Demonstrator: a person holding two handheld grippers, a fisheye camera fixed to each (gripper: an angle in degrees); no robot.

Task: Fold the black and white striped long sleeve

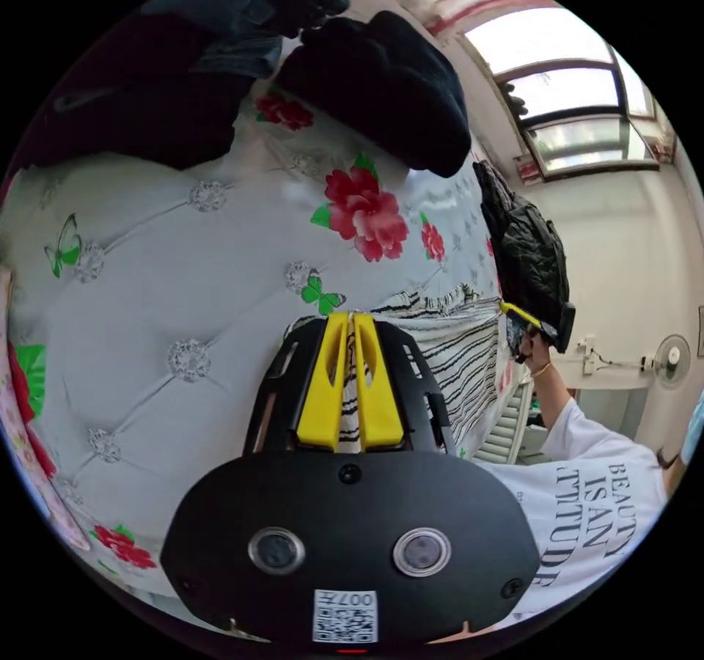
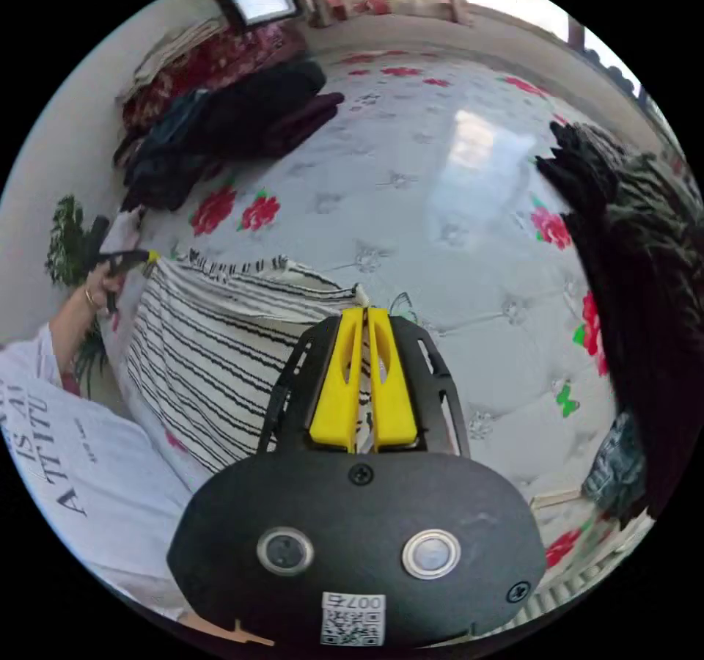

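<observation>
The striped shirt (image 2: 213, 345) is stretched flat between the two grippers at the near edge of the bed (image 2: 440, 198), its top hem drawn taut from one to the other. The left gripper (image 1: 350, 323) has its yellow jaws closed almost together on an upper corner of the shirt (image 1: 455, 352), with striped cloth showing in the narrow slit between them. The right gripper (image 2: 364, 315) is likewise pinched on the opposite corner, jaws nearly touching and fabric caught between them. In the right gripper view the left gripper (image 2: 150, 257) shows at the far end of the hem, held in a hand (image 2: 103, 279); in the left gripper view the right gripper (image 1: 521, 319) appears the same way, with a hand (image 1: 535, 356) beneath it. The shirt hangs partly over the bed's edge, in front of the person's white printed top (image 2: 66, 433). The bed wears a white quilted cover with red flowers and green butterflies. A heap of dark clothes (image 2: 220, 132) lies at its far end, and a black jacket (image 2: 638, 279) lies at its side, well apart from the shirt.
</observation>
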